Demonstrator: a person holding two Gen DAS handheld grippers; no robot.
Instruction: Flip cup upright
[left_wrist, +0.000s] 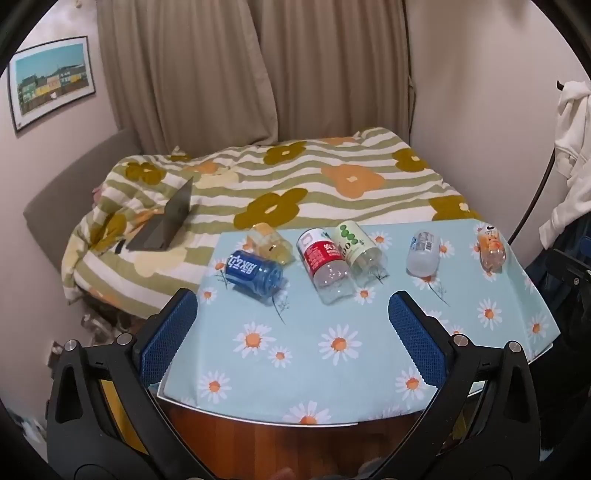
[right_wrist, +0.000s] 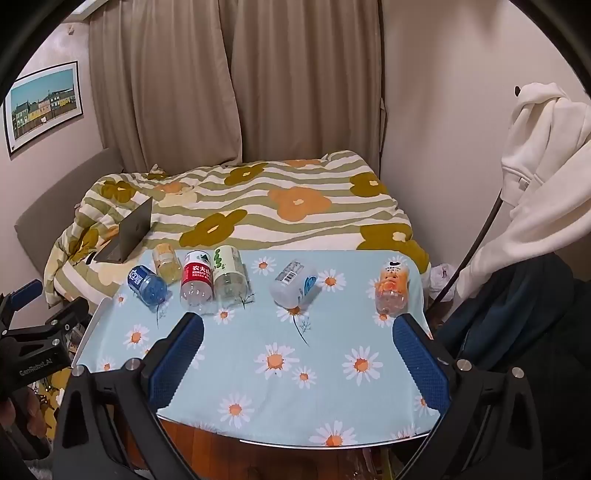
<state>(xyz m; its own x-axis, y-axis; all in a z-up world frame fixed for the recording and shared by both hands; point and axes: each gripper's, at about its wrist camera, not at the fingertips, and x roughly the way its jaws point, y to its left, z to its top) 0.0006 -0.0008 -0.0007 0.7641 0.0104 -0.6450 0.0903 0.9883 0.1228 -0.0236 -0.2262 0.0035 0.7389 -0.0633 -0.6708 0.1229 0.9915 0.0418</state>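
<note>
Several cut-bottle cups lie on their sides along the far part of a table with a blue daisy cloth. From left: a blue cup, a yellowish cup, a red-label cup, a green-label cup, a white cup, an orange cup. My left gripper is open and empty over the near table. My right gripper is open and empty, short of the white cup.
A bed with a flowered striped quilt lies behind the table, with an open laptop on it. A white garment hangs at the right. The left gripper's body shows at the left in the right wrist view.
</note>
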